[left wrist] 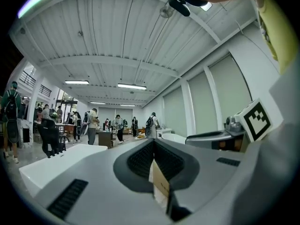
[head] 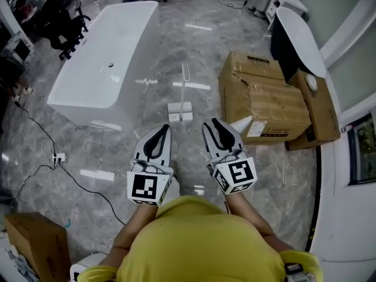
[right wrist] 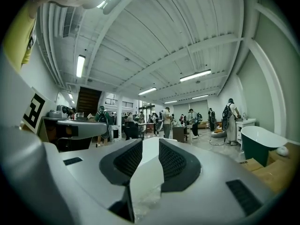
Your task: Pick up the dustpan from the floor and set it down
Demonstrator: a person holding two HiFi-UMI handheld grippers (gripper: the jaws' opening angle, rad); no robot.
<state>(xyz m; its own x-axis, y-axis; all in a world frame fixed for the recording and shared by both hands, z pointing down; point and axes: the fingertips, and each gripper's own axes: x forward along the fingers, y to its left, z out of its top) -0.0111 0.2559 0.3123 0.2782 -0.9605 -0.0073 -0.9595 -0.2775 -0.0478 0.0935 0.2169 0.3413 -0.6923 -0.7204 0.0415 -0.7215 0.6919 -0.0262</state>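
The dustpan (head: 180, 111) is pale, with a thin upright handle (head: 185, 80). It stands on the grey marble floor in the head view, just ahead of both grippers and between their lines. My left gripper (head: 163, 128) (left wrist: 154, 146) is held level above the floor, its dark pads meeting at the tips with nothing in them. My right gripper (head: 212, 122) (right wrist: 150, 146) is level beside it, its jaws a little apart and nothing between them. Neither gripper touches the dustpan. The dustpan does not show in the two gripper views.
A white bathtub (head: 106, 57) stands on the floor at the left. Cardboard boxes (head: 264, 96) are stacked at the right, with a dark tub (head: 296, 37) behind them. Cables (head: 53, 157) trail at the left near another box (head: 35, 239). People stand far off (left wrist: 93, 125).
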